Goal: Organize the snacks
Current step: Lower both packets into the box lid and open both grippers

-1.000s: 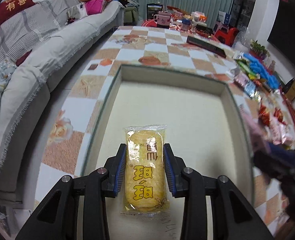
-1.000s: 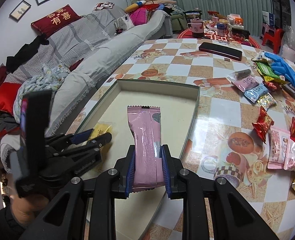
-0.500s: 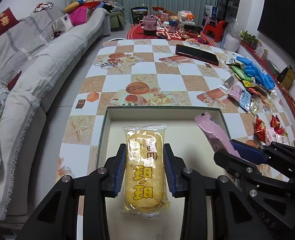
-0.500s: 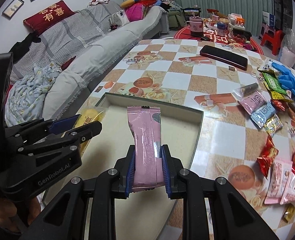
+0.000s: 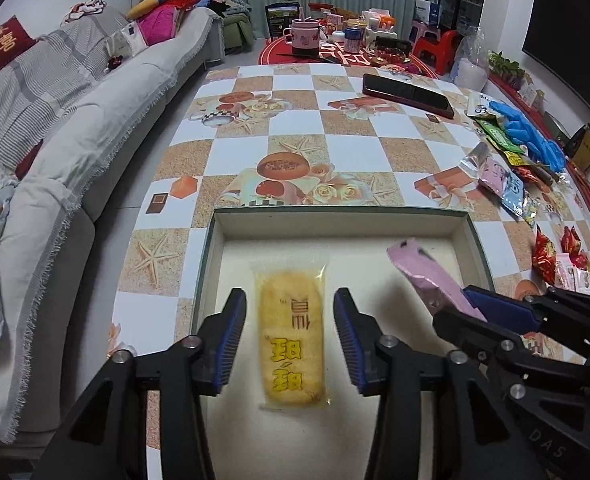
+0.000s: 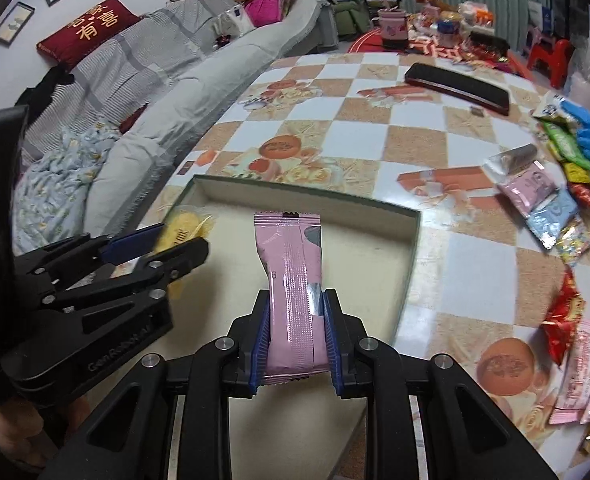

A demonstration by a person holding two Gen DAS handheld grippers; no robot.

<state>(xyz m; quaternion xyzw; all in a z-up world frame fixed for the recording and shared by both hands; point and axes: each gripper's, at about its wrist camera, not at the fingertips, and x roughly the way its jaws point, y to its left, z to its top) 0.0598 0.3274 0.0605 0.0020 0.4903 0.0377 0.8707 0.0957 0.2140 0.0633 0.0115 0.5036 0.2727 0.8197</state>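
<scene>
Lying flat in the shallow box [image 5: 461, 222] on the table [image 5: 327, 152], the yellow snack [image 5: 291, 336] sits between the released left tool [image 5: 290, 338]; the right tool [image 6: 296, 334] clenches the pink snack [image 6: 293, 280] above the box's right side.

Left gripper [image 5: 290, 338] frame: matte black plastic, angular arms with triangular cut-outs.
Left gripper pads [image 5: 231, 338]: blue, ribbed along the inner faces.
Left gripper screws: round silver heads at the arm joints.
Left gripper marking: pale "GenRobot.AI" lettering along its side, seen from the right wrist view.
Right gripper [image 6: 297, 338] frame: the same black, with open slots running down the arms.
Right gripper pads [image 6: 261, 344]: blue, finely ridged.
Right gripper screws: four silver heads in a row across the arms.
Right gripper marking: faint "DAS" letters on the body in the left wrist view.
Hand [image 6: 11, 436]: bare skin, partly visible under the left gripper's body.
</scene>
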